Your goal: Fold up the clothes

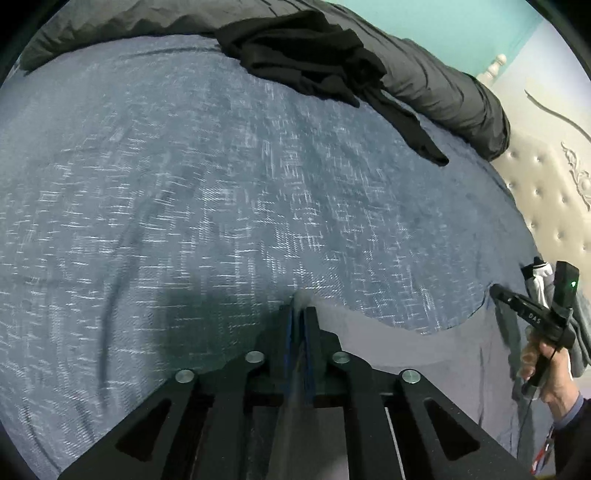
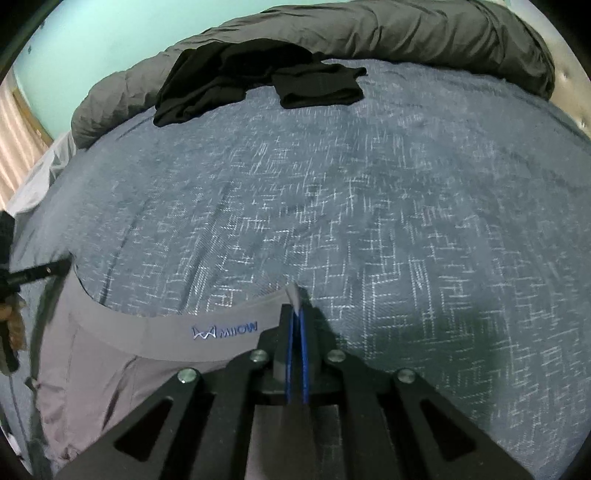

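Grey underwear [image 2: 110, 369] with a "MIIOW" waistband hangs stretched between my two grippers above the blue bedspread [image 2: 332, 203]. My right gripper [image 2: 296, 295] is shut on one waistband corner. My left gripper [image 1: 301, 299] is shut on the other corner; the grey cloth [image 1: 424, 369] spreads to its right. The right gripper [image 1: 532, 314] also shows at the right edge of the left wrist view, and the left gripper's tip [image 2: 40, 275] shows at the left edge of the right wrist view. A pile of black clothes [image 1: 314, 55] [image 2: 240, 85] lies at the far side.
A dark grey duvet [image 1: 443, 85] [image 2: 406, 33] is bunched along the far edge of the bed. A tufted headboard [image 1: 546, 192] stands to the right. A curtain [image 2: 18, 140] hangs at the far left.
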The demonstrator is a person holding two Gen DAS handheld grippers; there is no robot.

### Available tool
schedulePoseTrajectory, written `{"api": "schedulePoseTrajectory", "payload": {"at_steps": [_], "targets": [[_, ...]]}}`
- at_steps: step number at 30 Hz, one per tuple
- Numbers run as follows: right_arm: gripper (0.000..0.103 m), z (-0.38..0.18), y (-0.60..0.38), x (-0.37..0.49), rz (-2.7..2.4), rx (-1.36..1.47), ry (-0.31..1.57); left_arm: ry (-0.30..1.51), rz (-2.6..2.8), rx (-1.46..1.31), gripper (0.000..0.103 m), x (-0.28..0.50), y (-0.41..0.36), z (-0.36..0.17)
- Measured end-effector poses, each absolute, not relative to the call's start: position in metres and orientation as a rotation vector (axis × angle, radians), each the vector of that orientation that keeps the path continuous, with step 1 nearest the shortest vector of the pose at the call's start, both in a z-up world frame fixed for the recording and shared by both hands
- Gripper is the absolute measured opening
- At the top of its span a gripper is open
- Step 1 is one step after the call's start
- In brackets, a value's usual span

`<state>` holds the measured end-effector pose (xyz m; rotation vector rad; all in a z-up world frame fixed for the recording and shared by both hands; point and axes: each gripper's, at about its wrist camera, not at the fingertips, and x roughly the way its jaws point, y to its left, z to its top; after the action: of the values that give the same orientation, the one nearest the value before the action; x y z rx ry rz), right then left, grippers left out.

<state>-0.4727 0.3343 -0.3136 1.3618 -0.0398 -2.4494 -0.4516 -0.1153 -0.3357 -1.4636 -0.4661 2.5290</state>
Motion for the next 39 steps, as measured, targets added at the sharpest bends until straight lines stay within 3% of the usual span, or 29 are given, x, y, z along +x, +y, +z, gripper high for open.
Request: {"api": "schedulePoseTrajectory", "payload": {"at_steps": [2,3,4,20,27,32,34,35,36,37,39], "targets": [[0.035,-0.306,0.342,-0.468,-2.485,1.344,-0.044,-0.491,2.534,-1.452,0.031,-0.44,-0.125,-0.328],[0.041,-0.304,0.348,-0.464,-2.492,1.346,-0.065,-0.52,2.524,-1.445,0.041,-0.433,-0.13,-0.325],[0.043,-0.301,0.354,-0.461,-2.499,1.347,-0.086,-0.542,2.508,-1.439,0.043,-0.425,-0.134,-0.323],[0.043,-0.318,0.447,-0.312,-2.338,1.483,-0.467,-0.757,2.425,-1.448,0.043,-0.28,-0.171,-0.345],[0.027,-0.321,0.441,-0.289,-2.318,1.508,-0.545,-0.873,2.406,-1.428,0.043,-0.246,-0.173,-0.349],[0.005,-0.321,0.431,-0.28,-2.313,1.514,-0.513,-0.899,2.38,-1.445,0.043,-0.233,-0.17,-0.355],[0.002,-0.322,0.432,-0.278,-2.309,1.515,-0.522,-0.886,2.379,-1.455,0.042,-0.23,-0.169,-0.356],[0.002,-0.321,0.433,-0.276,-2.309,1.511,-0.525,-0.877,2.377,-1.461,0.037,-0.23,-0.168,-0.356],[0.002,-0.321,0.435,-0.275,-2.31,1.508,-0.529,-0.859,2.378,-1.47,0.03,-0.229,-0.167,-0.357],[0.001,-0.319,0.435,-0.274,-2.312,1.503,-0.527,-0.837,2.381,-1.479,0.013,-0.228,-0.165,-0.357],[0.001,-0.317,0.436,-0.273,-2.319,1.495,-0.52,-0.797,2.39,-1.492,0.002,-0.226,-0.163,-0.356]]}}
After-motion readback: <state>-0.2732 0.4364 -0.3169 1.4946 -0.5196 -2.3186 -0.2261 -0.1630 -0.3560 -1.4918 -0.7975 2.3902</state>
